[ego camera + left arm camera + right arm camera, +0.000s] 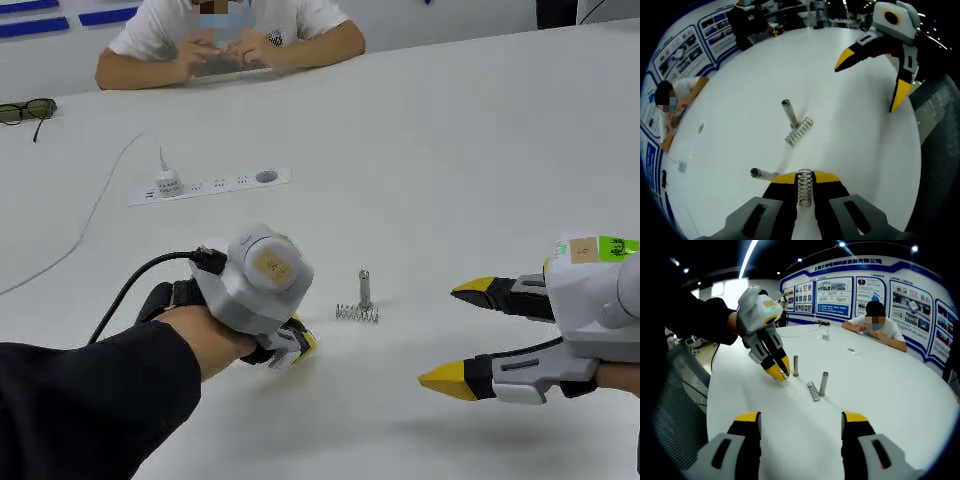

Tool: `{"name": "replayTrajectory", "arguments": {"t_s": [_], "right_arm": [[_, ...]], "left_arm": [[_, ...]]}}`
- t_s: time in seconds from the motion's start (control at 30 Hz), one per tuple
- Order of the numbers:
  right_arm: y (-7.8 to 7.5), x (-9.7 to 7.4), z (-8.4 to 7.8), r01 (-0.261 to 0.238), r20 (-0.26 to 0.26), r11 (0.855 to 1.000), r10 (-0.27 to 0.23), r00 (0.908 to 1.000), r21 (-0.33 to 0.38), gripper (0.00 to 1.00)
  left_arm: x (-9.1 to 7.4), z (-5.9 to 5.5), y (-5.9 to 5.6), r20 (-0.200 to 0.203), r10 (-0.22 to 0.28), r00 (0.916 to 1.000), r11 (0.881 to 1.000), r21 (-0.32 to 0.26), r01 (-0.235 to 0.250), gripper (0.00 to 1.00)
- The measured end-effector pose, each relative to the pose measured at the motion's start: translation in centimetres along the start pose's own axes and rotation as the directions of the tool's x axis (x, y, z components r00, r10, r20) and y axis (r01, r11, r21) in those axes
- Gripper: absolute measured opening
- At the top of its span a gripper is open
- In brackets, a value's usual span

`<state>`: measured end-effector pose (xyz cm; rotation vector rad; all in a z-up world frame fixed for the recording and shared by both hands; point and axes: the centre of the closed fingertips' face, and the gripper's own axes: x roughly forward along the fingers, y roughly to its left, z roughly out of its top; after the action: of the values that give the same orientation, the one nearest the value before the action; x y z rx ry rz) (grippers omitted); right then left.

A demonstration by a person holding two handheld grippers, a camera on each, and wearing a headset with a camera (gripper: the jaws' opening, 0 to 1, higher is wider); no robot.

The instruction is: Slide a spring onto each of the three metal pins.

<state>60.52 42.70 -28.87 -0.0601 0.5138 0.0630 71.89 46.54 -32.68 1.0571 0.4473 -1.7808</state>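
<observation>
My left gripper (805,176) is shut on a small steel spring (805,187) that stands between its yellow tips. Just left of those tips stands one metal pin (762,174). Farther out a second pin (789,114) stands upright with a loose spring (799,131) lying at its foot. In the head view this pin (365,288) and the loose spring (357,314) sit between the left gripper (295,345) and my open right gripper (455,335). The right gripper (801,420) holds nothing and faces the two pins (795,366) (824,383).
A white power strip (210,186) with a plugged-in cable lies farther back on the white table (450,160). Glasses (25,110) rest at the far left. A person (230,40) sits at the far edge. A mesh chair (675,405) stands beside the table.
</observation>
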Motion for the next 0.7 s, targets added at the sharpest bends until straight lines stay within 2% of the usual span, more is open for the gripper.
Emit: {"name": "replayTrajectory", "arguments": {"t_s": [0.23,0.7], "right_arm": [[0.0,-0.1,0.1,0.0,0.0,1.0,0.0,1.0,-0.004,0.66],[0.2,0.0,0.1,-0.005,-0.009,1.0,0.005,0.9999,-0.015,0.66]], "left_arm": [[-0.8,-0.2,0.2,0.019,0.014,0.9997,1.0,-0.014,-0.014,0.11],[-2.0,-1.1,0.5,0.053,0.037,0.9979,0.996,-0.078,-0.032,0.11]]}}
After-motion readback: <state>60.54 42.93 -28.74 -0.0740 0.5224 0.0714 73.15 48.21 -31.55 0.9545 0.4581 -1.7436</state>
